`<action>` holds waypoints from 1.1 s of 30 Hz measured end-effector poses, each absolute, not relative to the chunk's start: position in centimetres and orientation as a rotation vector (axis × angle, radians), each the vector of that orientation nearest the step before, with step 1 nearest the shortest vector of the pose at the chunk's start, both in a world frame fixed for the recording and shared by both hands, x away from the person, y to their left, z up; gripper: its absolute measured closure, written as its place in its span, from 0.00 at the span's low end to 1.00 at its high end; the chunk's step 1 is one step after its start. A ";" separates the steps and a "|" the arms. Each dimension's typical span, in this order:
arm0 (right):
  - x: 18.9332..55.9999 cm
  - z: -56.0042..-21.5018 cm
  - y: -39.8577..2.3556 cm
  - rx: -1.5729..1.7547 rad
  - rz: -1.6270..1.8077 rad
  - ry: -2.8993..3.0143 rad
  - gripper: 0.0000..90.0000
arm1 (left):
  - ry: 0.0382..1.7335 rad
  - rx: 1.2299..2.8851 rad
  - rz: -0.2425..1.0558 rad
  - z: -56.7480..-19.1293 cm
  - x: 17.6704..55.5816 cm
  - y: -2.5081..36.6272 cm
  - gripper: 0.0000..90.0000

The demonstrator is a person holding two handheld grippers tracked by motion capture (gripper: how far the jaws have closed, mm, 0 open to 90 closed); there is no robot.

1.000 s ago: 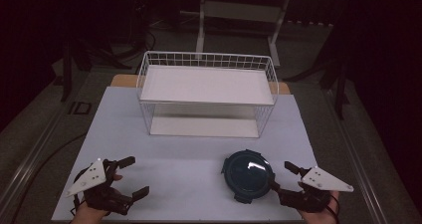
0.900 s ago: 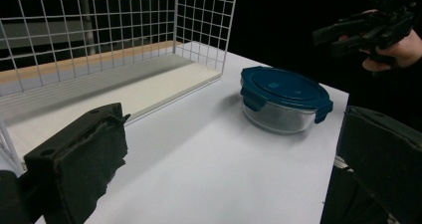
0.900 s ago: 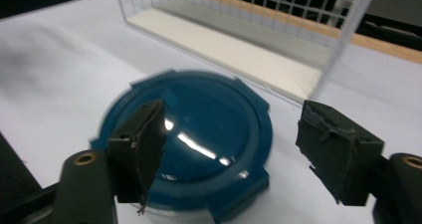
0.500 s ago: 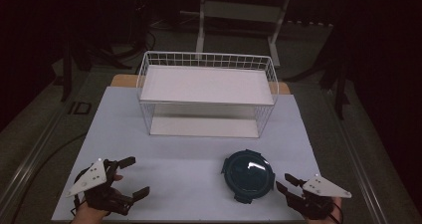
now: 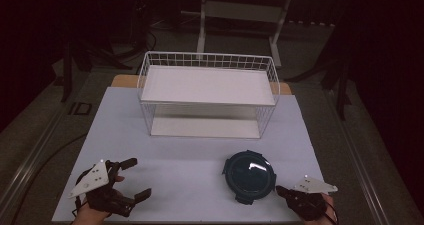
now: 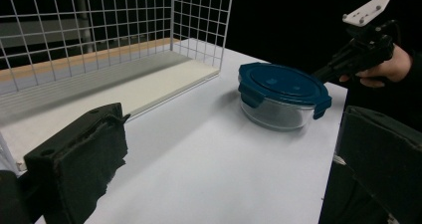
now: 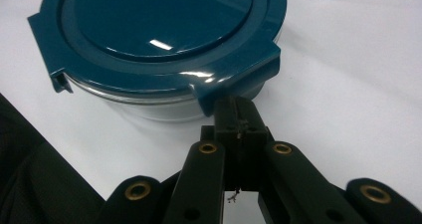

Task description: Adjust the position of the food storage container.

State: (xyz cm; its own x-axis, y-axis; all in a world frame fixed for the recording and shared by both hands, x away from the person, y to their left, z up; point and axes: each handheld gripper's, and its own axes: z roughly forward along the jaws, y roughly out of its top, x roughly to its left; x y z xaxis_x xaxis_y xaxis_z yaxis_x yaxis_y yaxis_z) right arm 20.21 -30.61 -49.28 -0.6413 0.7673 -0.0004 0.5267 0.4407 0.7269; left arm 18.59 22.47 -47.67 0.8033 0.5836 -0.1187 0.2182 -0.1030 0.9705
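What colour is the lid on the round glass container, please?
Dark teal-blue lid, clearest in the right gripper view.

The room is dim; light falls from above onto the pale surface, which glows against a nearly black floor and background. The high view is soft and slightly grainy, with a reddish cast in the dark corners. A white glare streak sits on the dark blue lid, and the wire basket casts a faint shadow beneath it. In the left gripper view the near black pads are blurred; the basket's grid lines bend slightly toward the edges.
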 end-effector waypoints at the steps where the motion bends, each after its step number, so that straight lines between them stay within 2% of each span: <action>1: 20.3 -49.3 -30.5 1.115 1.013 2.364 1.00 | 0.637 1.678 0.346 -47.7 18.6 22.5 0.00; 12: 21.4 -49.0 -30.0 1.144 1.045 2.372 1.00 | 0.637 1.680 0.333 -47.8 18.7 22.3 0.00; 33: 24.8 -48.9 -24.2 1.016 1.061 2.469 1.00 | 0.629 1.689 0.334 -47.9 18.6 22.1 0.00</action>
State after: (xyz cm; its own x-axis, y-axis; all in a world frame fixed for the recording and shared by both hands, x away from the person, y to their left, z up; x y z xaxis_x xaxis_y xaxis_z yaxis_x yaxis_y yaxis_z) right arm 24.80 -24.22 -48.90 -0.7187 0.6947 0.0283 0.4989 0.4869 0.7170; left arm 18.64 22.09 -47.86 0.8099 0.5742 -0.1202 0.2226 -0.1111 0.9686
